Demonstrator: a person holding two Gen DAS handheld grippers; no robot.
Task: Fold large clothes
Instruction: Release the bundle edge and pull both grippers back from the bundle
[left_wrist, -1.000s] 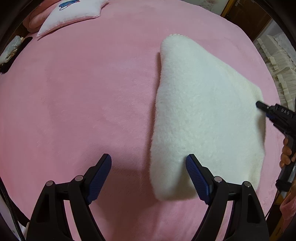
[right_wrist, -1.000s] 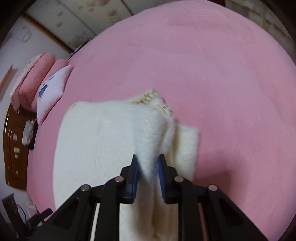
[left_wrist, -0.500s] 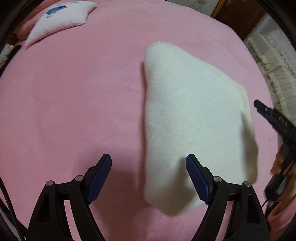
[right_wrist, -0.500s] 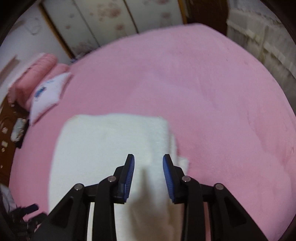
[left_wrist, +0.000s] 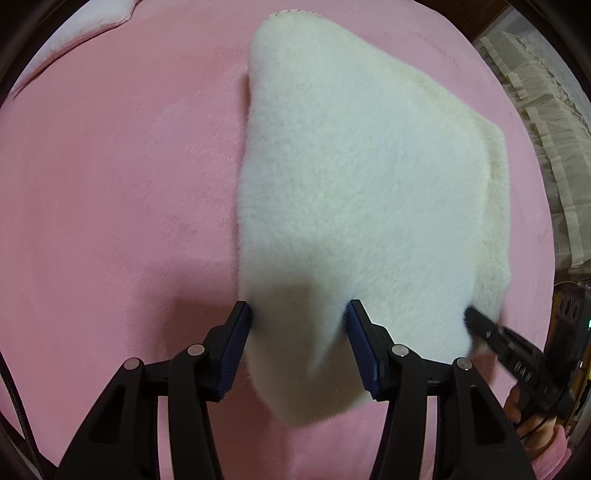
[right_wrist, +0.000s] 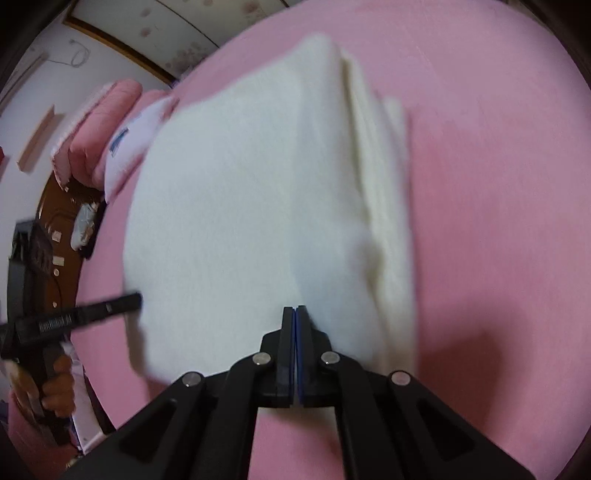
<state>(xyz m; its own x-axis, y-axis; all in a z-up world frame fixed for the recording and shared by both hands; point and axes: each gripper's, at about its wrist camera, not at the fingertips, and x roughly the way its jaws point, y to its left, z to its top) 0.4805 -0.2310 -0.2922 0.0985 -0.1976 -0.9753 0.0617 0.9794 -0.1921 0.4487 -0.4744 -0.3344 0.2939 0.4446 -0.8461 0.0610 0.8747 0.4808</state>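
Garment: white fleece (left_wrist: 362, 177), folded flat on the pink bed (left_wrist: 110, 184), ahead of both sets of jaws.
Left gripper (left_wrist: 299, 325): jaws about half open, just been closing; the garment's near corner lies between the pads; whether they press it I cannot tell.
Right gripper (right_wrist: 294, 325): jaws fully closed, pads together, nothing visibly between them; tips at the garment's near edge.
Pillow (right_wrist: 125, 147): far left of the right jaws.

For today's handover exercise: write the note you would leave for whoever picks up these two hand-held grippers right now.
Left hand-held gripper: jaws have just been closing around the near left corner of the white fleece garment; grip unconfirmed.
Right hand-held gripper: shut, empty, at the near edge.
Garment lies folded in layers on the pink bed.
Left: probably a further fold, or tidy edges.
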